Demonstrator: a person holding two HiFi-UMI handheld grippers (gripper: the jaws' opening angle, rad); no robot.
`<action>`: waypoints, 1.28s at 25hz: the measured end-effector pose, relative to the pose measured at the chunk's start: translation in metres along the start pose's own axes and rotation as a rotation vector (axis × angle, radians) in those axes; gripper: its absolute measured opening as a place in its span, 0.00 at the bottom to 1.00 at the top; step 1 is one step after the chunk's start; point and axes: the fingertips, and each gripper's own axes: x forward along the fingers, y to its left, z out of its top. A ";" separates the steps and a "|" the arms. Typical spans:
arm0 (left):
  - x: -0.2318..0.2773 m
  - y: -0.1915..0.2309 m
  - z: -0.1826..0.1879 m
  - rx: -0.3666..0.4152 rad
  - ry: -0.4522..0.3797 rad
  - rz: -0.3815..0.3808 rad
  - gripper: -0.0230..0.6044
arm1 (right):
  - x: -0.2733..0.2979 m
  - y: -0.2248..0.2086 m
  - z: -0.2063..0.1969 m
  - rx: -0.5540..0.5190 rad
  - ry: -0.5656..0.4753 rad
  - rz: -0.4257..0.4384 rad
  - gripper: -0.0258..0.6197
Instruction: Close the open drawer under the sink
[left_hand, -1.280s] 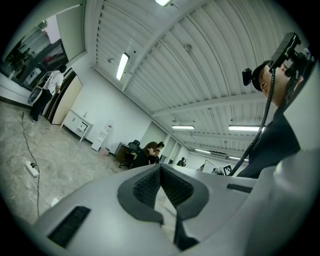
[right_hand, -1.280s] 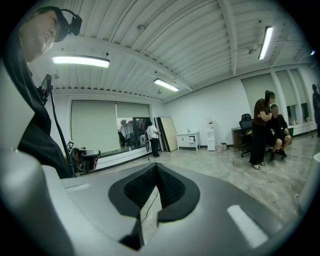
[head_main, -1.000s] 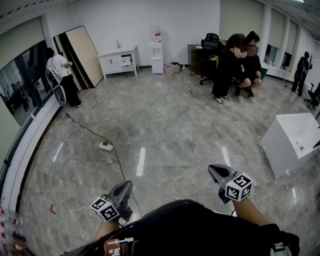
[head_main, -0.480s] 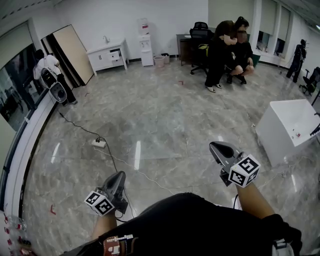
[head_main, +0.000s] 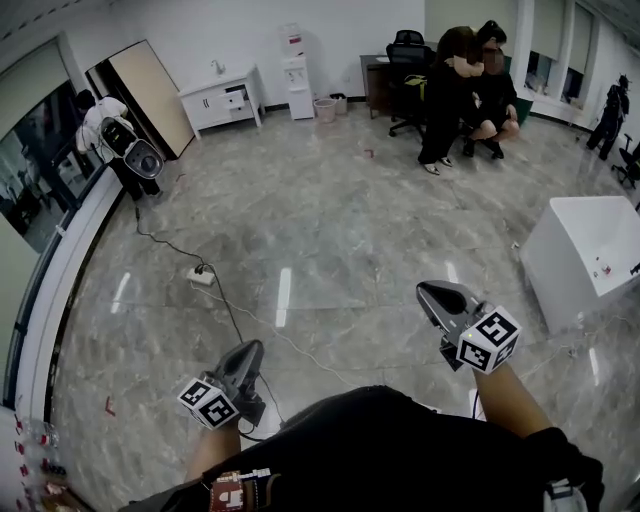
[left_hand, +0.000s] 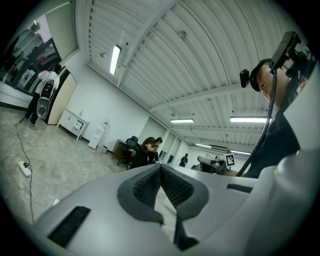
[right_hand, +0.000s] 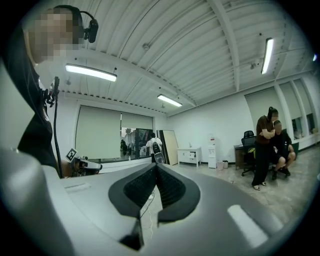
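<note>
– Fingers (left_hand: 145, 188) of the left gripper (left_hand: 161, 169): how do they stand?

– Pressed together at the tips, with nothing between the ribbed pads. The right gripper (right_hand: 156, 166) matches it: its fingers (right_hand: 138, 188) meet at the tips and hold nothing.

– And the drawer?

– Far ahead of both pairs of fingertips, across the marble floor (head_main: 330, 220). The sink cabinet (head_main: 222, 100) stands against the back wall, and its drawer (head_main: 236, 99) juts out of the cabinet front. In the head view it lies almost straight beyond the left fingers and well off to the left of the right ones. Neither gripper is anywhere near it.

– What sits between the fingers and the cabinet?

– A power strip (head_main: 200, 275) lies ahead of the left fingers, and its cable (head_main: 235, 320) trails back towards them. Just to the right of the cabinet is a water dispenser (head_main: 297, 60), with a small bin (head_main: 326, 108) beside it.

– Anything off to the sides?

– To the right of the right fingers is a white box (head_main: 590, 255) on the floor. Far ahead of those fingers and a little to the right, two people (head_main: 470, 80) are close together by an office chair (head_main: 405, 50). Far to the left of the left fingers, a person with a backpack (head_main: 110, 125) stands near a board (head_main: 150, 90) leaned on the wall.
</note>
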 end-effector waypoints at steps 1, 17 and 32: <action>0.000 0.004 0.002 0.000 0.004 0.007 0.02 | 0.007 -0.001 -0.005 0.011 0.007 0.008 0.04; 0.029 0.207 0.092 -0.046 -0.031 -0.004 0.02 | 0.216 -0.019 -0.009 0.027 0.084 0.003 0.04; 0.076 0.360 0.162 -0.029 -0.029 0.054 0.02 | 0.373 -0.096 -0.018 0.102 0.096 -0.031 0.04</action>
